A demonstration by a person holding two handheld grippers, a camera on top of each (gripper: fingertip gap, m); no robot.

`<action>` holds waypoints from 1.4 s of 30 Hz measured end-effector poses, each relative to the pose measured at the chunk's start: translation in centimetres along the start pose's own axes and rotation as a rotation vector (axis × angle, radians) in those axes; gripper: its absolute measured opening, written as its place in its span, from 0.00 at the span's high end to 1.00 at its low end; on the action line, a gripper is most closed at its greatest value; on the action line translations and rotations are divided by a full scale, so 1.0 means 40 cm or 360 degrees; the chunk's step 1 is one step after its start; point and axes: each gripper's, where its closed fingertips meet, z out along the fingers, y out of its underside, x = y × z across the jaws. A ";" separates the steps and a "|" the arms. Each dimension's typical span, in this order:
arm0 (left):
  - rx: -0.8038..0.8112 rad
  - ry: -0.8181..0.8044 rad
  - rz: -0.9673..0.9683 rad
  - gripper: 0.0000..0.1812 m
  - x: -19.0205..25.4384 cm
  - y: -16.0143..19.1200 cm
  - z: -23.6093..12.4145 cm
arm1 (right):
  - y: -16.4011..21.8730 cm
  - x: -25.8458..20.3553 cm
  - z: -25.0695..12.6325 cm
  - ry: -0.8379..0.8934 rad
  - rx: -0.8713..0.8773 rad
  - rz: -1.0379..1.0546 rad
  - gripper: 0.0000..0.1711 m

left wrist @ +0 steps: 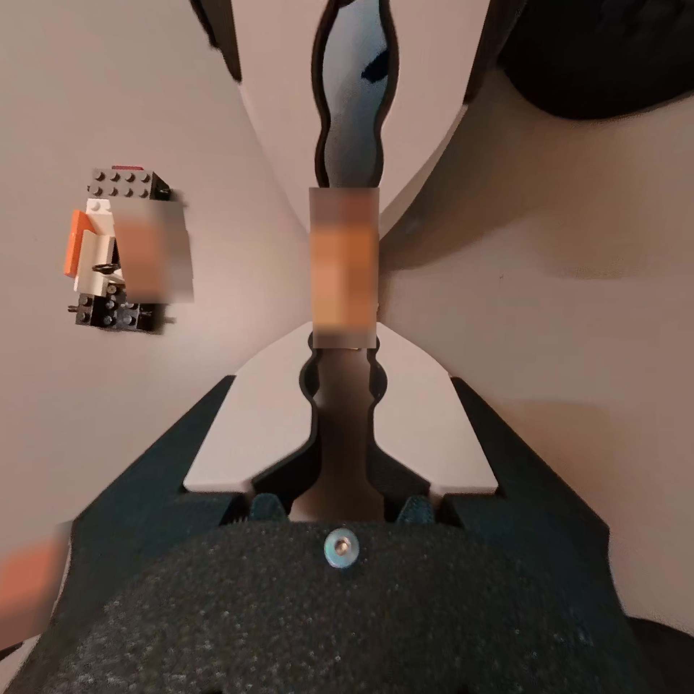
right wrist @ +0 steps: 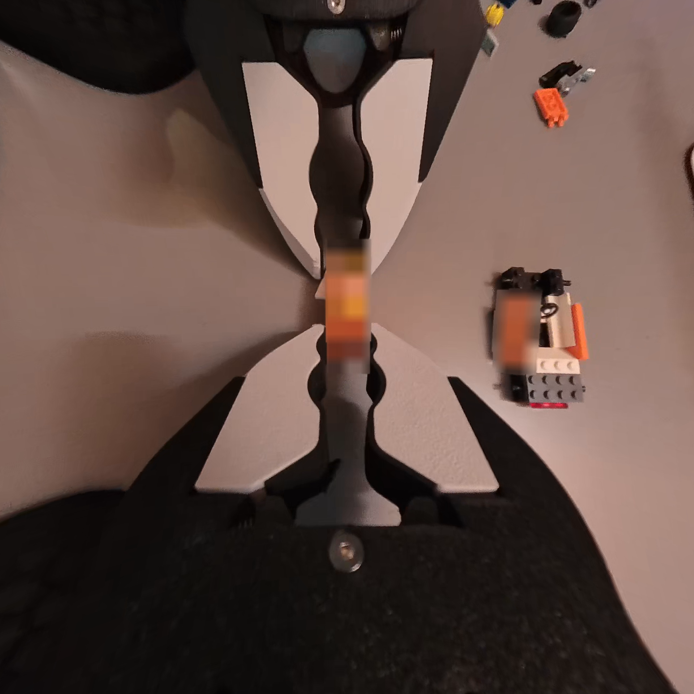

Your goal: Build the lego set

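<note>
Here | left tool (left wrist: 343,340) nearly closed | right tool (right wrist: 345,338) nearly closed, tips meeting

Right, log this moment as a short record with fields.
left tongs: tip to tip with the right tongs, jaws nearly closed
small piece: orange and yellow, between the tips, behind a blur patch; grip cannot be told
partial build: on the table beside the tongs, untouched; grey, white, orange, black parts
loose orange piece: farther off, near dark bits
</note>
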 end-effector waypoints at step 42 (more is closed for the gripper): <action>0.0062 -0.0032 0.0006 0.91 0.007 -0.005 0.003 | 0.022 -0.010 0.046 -0.0041 -0.0228 -0.0007 0.90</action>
